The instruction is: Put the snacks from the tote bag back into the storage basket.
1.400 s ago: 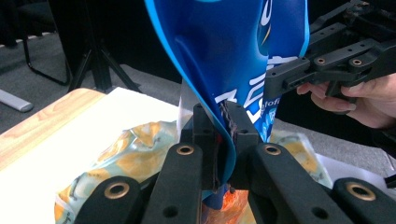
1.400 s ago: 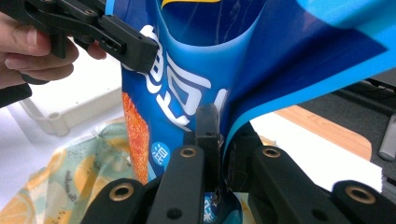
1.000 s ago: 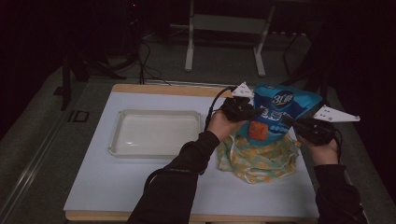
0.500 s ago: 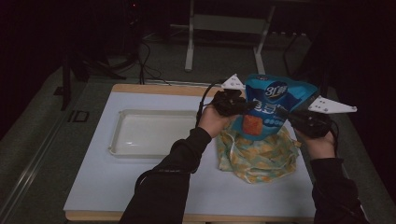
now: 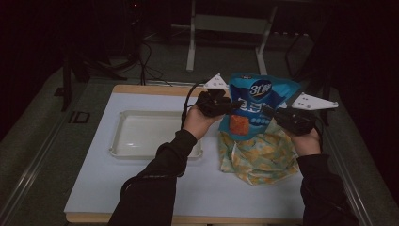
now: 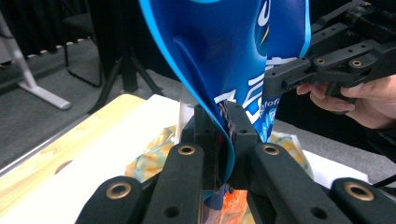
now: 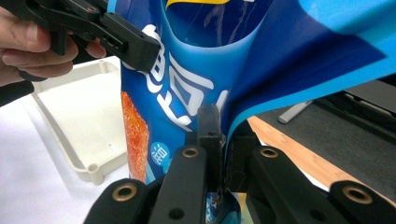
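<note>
Tools clamp opposite side edges of the blue snack bag point(image 5: 256, 106) — left tool point(image 5: 234, 106), right tool point(image 5: 270, 111) — bare table point(image 5: 141, 183) beside tray point(image 5: 117, 148)

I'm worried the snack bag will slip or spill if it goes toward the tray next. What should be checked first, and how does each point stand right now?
1. Left tool clamped on the blue snack bag: ok, its jaws pinch the bag's edge in the left gripper view.
2. Right tool clamped on the bag: ok, jaws closed on the opposite edge in the right gripper view.
3. Bag lifted clear of the patterned cloth: ok, it hangs upright above it.
4. White tray free to receive: ok, nothing lies in it.
5. Bag sealed: cannot tell, the top is not seen closely.
</note>
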The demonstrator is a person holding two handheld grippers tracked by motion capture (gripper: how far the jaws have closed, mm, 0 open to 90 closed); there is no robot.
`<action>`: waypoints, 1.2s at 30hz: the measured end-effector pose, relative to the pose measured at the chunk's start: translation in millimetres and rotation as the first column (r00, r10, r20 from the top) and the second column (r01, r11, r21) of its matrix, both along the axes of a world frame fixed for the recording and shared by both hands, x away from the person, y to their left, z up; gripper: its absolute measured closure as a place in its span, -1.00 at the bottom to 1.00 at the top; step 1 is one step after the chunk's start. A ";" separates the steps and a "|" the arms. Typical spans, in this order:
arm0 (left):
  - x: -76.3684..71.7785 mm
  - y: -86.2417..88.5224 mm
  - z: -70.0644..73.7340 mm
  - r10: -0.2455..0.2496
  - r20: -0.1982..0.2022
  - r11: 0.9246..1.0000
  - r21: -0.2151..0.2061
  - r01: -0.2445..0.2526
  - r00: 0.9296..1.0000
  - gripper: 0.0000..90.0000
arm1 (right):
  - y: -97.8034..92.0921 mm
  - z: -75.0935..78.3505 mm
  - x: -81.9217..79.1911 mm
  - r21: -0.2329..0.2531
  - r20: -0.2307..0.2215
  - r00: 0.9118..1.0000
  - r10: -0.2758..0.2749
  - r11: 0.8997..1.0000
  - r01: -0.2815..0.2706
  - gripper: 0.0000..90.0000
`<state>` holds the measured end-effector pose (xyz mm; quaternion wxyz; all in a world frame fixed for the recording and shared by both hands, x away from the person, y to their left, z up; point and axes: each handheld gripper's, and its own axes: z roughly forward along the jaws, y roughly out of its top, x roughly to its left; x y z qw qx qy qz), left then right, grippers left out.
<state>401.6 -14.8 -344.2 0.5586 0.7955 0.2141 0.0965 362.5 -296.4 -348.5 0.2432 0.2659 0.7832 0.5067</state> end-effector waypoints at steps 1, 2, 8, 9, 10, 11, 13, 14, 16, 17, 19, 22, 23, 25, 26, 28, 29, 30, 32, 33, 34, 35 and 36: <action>-0.4 3.6 -1.0 0.006 -0.003 1.000 -0.003 -0.006 1.000 0.93 | 3.4 -0.5 0.9 0.001 -0.002 1.000 0.005 1.000 -0.005 0.95; -1.2 8.6 -2.1 0.013 -0.005 1.000 -0.003 -0.013 1.000 0.93 | 5.4 -0.9 1.4 0.000 -0.004 1.000 0.007 1.000 -0.007 0.95; -3.7 27.6 -3.3 0.031 -0.009 0.999 -0.006 -0.031 0.999 0.93 | 23.0 -1.7 4.8 -0.005 -0.006 0.999 0.031 0.999 -0.032 0.95; -4.2 31.1 -3.1 0.035 -0.010 0.999 -0.005 -0.035 0.999 0.93 | 26.3 -1.5 5.3 -0.006 -0.006 0.999 0.036 0.999 -0.036 0.95; -4.7 34.5 -2.9 0.039 -0.007 0.999 -0.002 -0.039 0.999 0.93 | 29.7 -1.2 5.7 -0.007 -0.007 0.999 0.039 0.999 -0.039 0.95; -4.7 34.5 -2.9 0.039 -0.007 0.999 -0.002 -0.039 0.999 0.93 | 33.2 -1.0 6.5 -0.008 -0.005 0.999 0.044 0.999 -0.044 0.95; -6.7 44.9 -2.1 0.054 -0.005 0.999 -0.006 -0.054 0.999 0.93 | 40.1 -0.6 7.7 -0.009 -0.003 0.999 0.053 0.999 -0.053 0.95; -7.4 48.6 -1.9 0.060 -0.005 0.998 -0.006 -0.060 0.998 0.93 | 43.6 -0.3 8.4 -0.007 -0.006 0.998 0.058 0.998 -0.058 0.95; -8.8 56.2 -2.2 0.069 -0.005 0.998 -0.011 -0.069 0.998 0.93 | 50.8 0.1 9.8 -0.009 -0.001 0.998 0.068 0.998 -0.068 0.95; -9.4 59.9 -2.3 0.075 -0.009 0.997 -0.014 -0.075 0.997 0.93 | 54.5 0.5 10.4 -0.009 -0.005 0.997 0.071 0.997 -0.071 0.95; -10.4 63.6 -2.0 0.081 -0.008 0.997 -0.012 -0.081 0.997 0.93 | 58.2 0.9 11.1 -0.010 -0.007 0.997 0.077 0.997 -0.077 0.95; -13.2 75.4 -1.0 0.097 -0.007 0.995 -0.013 -0.097 0.995 0.93 | 69.4 1.4 13.4 -0.008 -0.006 0.995 0.097 0.995 -0.097 0.95; -13.9 78.9 -0.8 0.103 -0.005 0.995 -0.012 -0.103 0.995 0.93 | 73.1 1.6 14.0 -0.006 -0.008 0.995 0.100 0.995 -0.100 0.95; -14.3 82.6 -0.6 0.108 -0.007 0.994 -0.014 -0.108 0.994 0.93 | 76.8 1.6 14.8 -0.004 -0.008 0.995 0.103 0.995 -0.103 0.95; -15.6 90.9 -0.2 0.117 -0.006 0.993 -0.012 -0.117 0.993 0.93 | 80.6 1.6 15.4 -0.002 -0.010 0.994 0.106 0.994 -0.106 0.95; -16.6 98.4 -0.1 0.121 -0.006 0.993 -0.010 -0.121 0.993 0.93 | 92.6 2.0 17.4 -0.004 -0.009 0.993 0.119 0.993 -0.119 0.95; -17.1 101.9 -0.2 0.125 -0.003 0.992 -0.010 -0.125 0.992 0.93 | 96.1 2.2 17.8 -0.005 -0.010 0.992 0.123 0.992 -0.123 0.95; -17.6 105.4 -0.5 0.129 -0.008 0.992 -0.013 -0.129 0.992 0.93 | 99.5 2.1 18.4 -0.007 -0.008 0.992 0.128 0.992 -0.129 0.95; -18.3 112.6 -1.4 0.133 -0.010 0.991 -0.015 -0.134 0.991 0.93 | 106.6 2.1 19.4 -0.006 -0.014 0.991 0.134 0.991 -0.134 0.95; -18.6 116.6 -2.0 0.136 -0.010 0.991 -0.014 -0.136 0.991 0.93 | 110.2 1.9 19.8 -0.009 -0.013 0.990 0.138 0.990 -0.138 0.95; -19.1 120.2 -2.6 0.139 -0.007 0.990 -0.011 -0.139 0.990 0.93 | 113.9 1.6 20.3 -0.012 -0.013 0.990 0.143 0.990 -0.143 0.95; -19.6 123.8 -3.2 0.143 -0.011 0.990 -0.012 -0.143 0.990 0.93 | 118.1 1.2 20.4 -0.014 -0.015 0.989 0.144 0.989 -0.144 0.95; -19.9 127.9 -3.9 0.145 -0.011 0.989 -0.012 -0.145 0.989 0.93 | 122.0 0.7 20.9 -0.017 -0.013 0.989 0.148 0.989 -0.148 0.95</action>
